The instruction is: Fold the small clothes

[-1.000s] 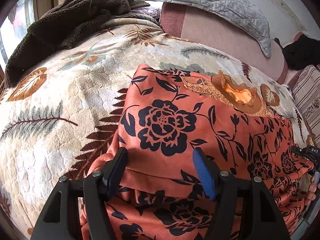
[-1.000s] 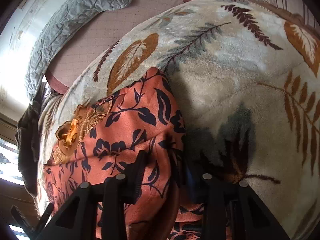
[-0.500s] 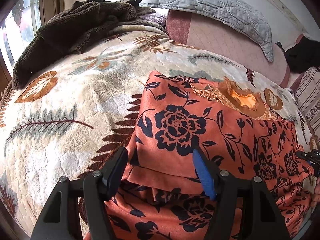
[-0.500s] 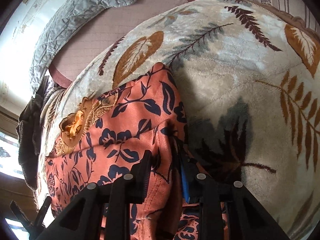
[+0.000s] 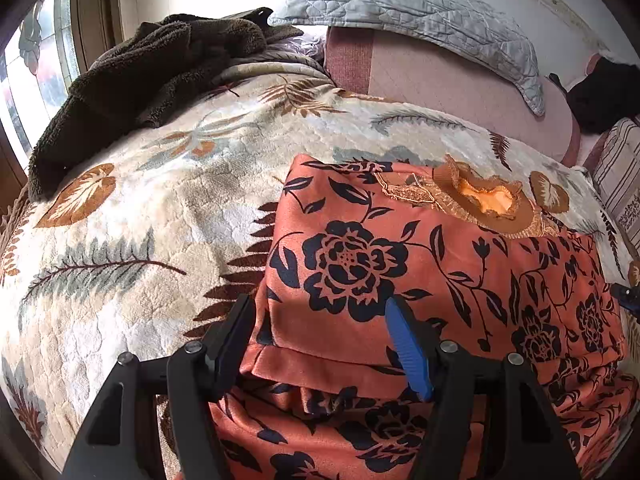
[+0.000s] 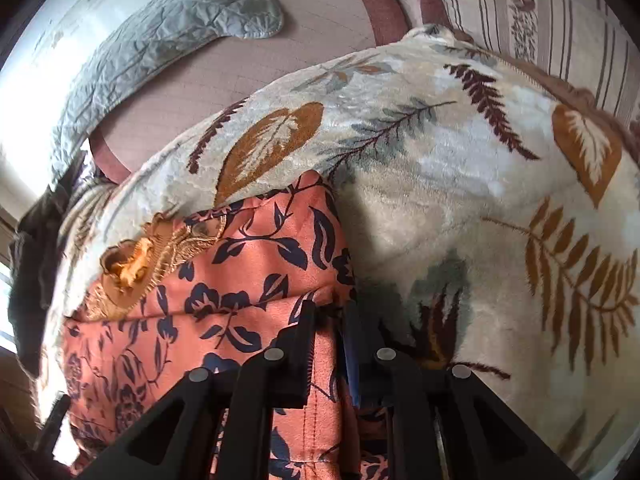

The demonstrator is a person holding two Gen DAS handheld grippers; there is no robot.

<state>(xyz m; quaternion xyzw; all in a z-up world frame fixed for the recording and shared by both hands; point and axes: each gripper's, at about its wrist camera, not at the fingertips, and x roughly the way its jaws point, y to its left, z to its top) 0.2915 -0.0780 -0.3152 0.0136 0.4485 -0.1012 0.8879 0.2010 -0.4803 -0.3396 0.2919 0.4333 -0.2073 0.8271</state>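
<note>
Bright daylight from window point(image 5: 32, 68), blown-out wall glare, fisheye-warped edges (dark corners)

Both grippers are black plastic with silver round screws: the left gripper point(image 5: 324, 344) carries one blue ribbed pad, the right gripper point(image 6: 328, 348) a serrated finger edge.

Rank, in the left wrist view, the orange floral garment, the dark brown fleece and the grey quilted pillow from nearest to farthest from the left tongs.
1. Orange floral garment: directly under the open left tongs.
2. Dark brown fleece: upper left, by the window.
3. Grey quilted pillow: top, at the far end of the bed.
</note>
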